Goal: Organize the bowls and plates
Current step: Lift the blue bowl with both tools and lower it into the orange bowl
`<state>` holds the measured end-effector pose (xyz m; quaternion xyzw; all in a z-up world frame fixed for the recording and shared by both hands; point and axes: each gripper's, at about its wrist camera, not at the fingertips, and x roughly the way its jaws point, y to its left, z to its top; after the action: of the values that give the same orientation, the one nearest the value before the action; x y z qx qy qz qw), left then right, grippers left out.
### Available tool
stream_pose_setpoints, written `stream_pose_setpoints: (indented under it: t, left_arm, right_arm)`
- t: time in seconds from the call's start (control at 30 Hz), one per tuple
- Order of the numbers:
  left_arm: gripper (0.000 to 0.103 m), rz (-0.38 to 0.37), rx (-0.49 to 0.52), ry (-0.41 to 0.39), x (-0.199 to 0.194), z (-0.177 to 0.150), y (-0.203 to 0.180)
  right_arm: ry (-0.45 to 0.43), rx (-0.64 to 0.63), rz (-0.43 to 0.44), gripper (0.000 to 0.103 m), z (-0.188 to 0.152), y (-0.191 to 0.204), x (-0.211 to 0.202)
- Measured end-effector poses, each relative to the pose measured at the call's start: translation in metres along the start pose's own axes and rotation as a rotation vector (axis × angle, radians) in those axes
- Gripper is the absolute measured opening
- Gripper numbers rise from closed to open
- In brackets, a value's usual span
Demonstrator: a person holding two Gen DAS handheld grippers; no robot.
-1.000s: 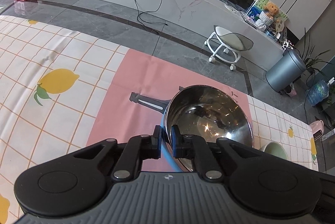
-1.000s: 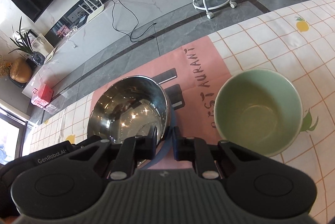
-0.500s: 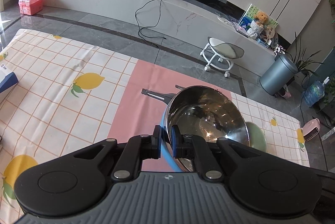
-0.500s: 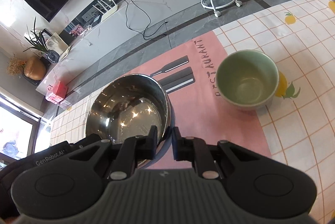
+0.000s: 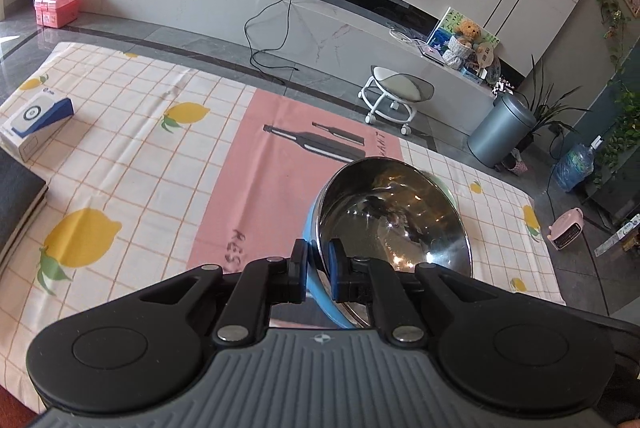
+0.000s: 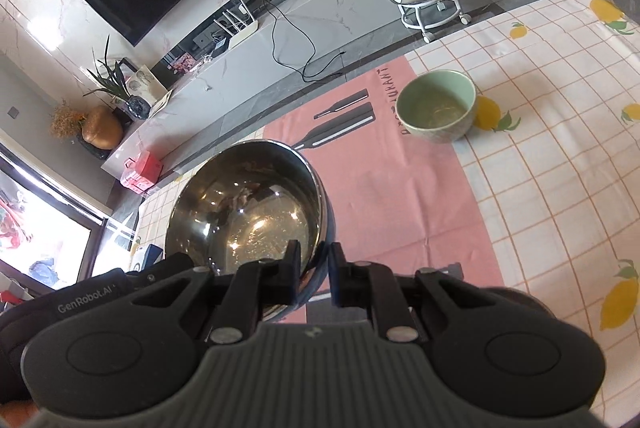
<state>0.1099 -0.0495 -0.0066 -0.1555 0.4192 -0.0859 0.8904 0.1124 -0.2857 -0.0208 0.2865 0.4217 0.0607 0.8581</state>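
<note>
- While both tongs clamp the steel bowl [image 5: 394, 224] by opposite sides of its rim, it hangs clear of the tablecloth [image 5: 132, 164], directly ahead of each pair of jaws.
- Left gripper [image 5: 318, 260] pinches the rim with one pad inside, one on the blue outer wall; its jaws have barely eased.
- Right gripper [image 6: 314, 260] is closed on the rim likewise.
- Green bowl [image 6: 438, 106] stands ahead and to the right of the right tongs, well apart, so the right hand is nearer it.
- Nesting likely means carrying the steel bowl rightward.
- Compared with a second ago, the cloth sits lower and the green bowl farther off.
</note>
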Motion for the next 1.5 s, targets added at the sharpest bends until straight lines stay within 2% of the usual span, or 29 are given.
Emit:
stream_pose_setpoints:
  t: [0.2,0.37,0.67,0.93,1.5]
  left_arm:
    - [0.012,-0.03,0.019,0.051,-0.011,-0.034,-0.008]
    - [0.013,-0.064,0.047,0.068,-0.018,-0.058,-0.025]
    - [0.015,-0.14,0.064,0.145,-0.007,-0.082,-0.05]
    - [0.016,-0.128,0.07,0.2,0.009,-0.095,-0.055]
    - [0.018,-0.07,0.139,0.201,0.023,-0.102,-0.064]
  right_arm:
    - [-0.006,-0.023,-0.029,0.012,-0.028,-0.018,-0.033]
    - [-0.005,0.006,-0.047,0.012,-0.044,-0.044,-0.057]
    - [-0.058,0.037,-0.098,0.011,-0.049,-0.076,-0.091]
    - [-0.048,0.014,-0.178,0.01,-0.056,-0.089,-0.082]
    - [0.006,0.002,-0.234,0.008,-0.061,-0.1,-0.053]
